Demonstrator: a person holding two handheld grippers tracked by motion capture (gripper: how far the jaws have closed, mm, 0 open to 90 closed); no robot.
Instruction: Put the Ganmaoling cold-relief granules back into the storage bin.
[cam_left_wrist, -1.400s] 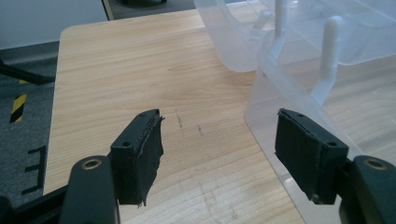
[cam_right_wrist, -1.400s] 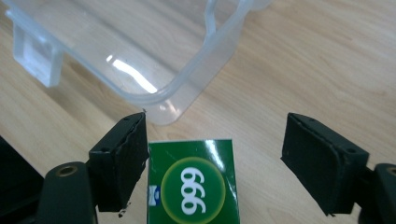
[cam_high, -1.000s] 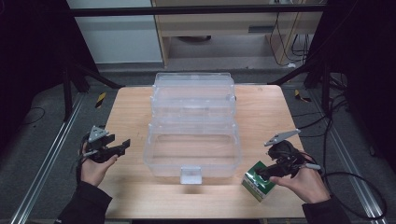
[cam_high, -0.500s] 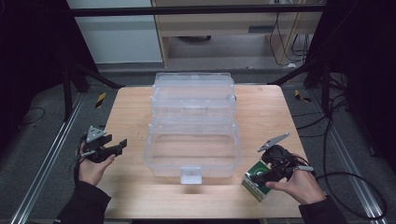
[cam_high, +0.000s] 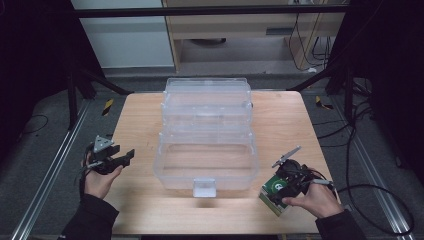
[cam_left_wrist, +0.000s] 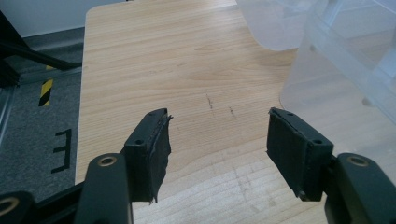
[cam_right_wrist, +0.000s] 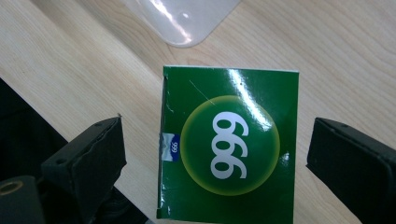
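At lower right of the high view, my right gripper (cam_high: 286, 186) is hovering open around the green box (cam_high: 274, 192), unpinched; the clear plastic case (cam_high: 206, 135) is sitting just left, while my left gripper (cam_high: 116, 159) is narrowing, empty.
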